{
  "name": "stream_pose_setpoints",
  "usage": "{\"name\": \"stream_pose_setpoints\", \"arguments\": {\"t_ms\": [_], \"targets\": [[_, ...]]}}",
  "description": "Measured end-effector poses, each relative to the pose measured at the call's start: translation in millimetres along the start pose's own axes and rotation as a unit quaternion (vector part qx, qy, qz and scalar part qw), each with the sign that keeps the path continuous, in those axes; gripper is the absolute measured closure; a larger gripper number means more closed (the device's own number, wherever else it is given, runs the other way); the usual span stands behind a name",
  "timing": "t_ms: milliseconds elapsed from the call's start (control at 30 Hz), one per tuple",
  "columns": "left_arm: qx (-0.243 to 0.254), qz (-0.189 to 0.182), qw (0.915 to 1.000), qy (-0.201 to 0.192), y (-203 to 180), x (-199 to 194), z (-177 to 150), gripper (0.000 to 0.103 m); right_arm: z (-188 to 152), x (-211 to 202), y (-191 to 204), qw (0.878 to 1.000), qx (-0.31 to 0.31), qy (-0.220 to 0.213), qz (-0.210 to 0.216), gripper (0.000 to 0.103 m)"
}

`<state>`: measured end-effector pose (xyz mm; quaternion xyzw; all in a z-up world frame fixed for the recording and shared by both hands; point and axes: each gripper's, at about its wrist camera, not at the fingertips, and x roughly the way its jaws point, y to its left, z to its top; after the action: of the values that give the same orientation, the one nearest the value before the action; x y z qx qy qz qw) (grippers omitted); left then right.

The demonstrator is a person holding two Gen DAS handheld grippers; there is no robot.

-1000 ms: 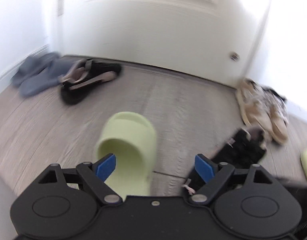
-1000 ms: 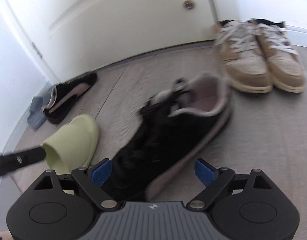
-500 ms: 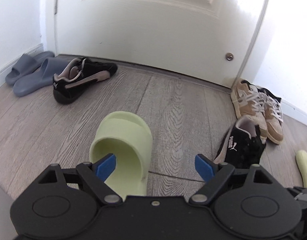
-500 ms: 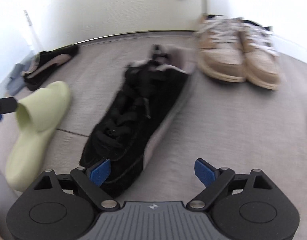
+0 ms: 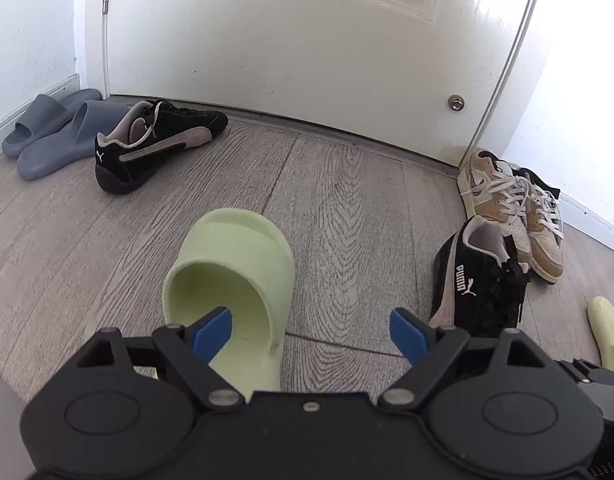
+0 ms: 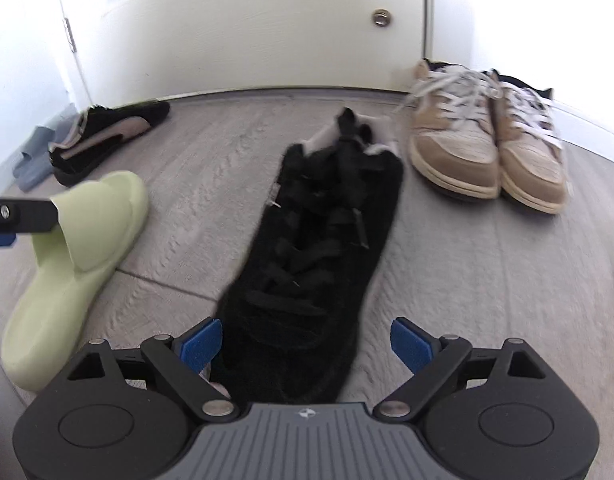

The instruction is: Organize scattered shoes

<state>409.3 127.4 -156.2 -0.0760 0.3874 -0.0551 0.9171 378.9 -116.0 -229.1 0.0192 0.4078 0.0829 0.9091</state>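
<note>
Left gripper (image 5: 310,326) fully spread, empty; green slide (image 5: 231,280) under its left finger. Probably light, springy foam: pinch the strap edge. Right gripper (image 6: 305,342) wide open, empty; black sneaker (image 6: 319,256) between fingers, soft suede; grip the heel collar.

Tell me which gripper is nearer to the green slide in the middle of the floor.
Left. The left gripper has one finger at the green slide opening; the right gripper straddles the black sneaker beside it.
</note>
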Motion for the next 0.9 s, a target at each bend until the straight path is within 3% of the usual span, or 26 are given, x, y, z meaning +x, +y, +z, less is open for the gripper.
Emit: {"name": "stream_pose_setpoints", "arguments": {"t_ms": [167,333,500,633,767,900], "targets": [[-0.002,-0.003,1.0000,0.005,1.4,5.1,-0.3,0.016,9.9,11.8,6.8,0.998,-0.056,-0.018,0.009,0.025],[-0.005,-0.007,0.9999,0.008,1.6,10.7,0.4,0.016,31.6,31.8,6.4,0.997,-0.069,-0.022,0.017,0.026],[0.007,0.014,0.9999,0.000,5.7,16.5,3.5,0.016,71.5,69.4,13.5,0.995,-0.083,-0.031,0.035,0.026],[-0.048,0.024,0.9986,0.000,33.0,21.8,8.1,0.016,111.0,106.9,21.5,0.995,-0.083,-0.037,0.047,0.026],[-0.124,0.017,0.9921,-0.002,63.5,23.6,11.7,0.016,149.9,143.6,30.4,0.994,-0.085,-0.045,0.048,0.026],[-0.145,0.032,0.9889,-0.006,75.2,24.0,13.4,0.016,178.3,171.5,38.9,0.994,-0.088,-0.051,0.050,0.026]]}}
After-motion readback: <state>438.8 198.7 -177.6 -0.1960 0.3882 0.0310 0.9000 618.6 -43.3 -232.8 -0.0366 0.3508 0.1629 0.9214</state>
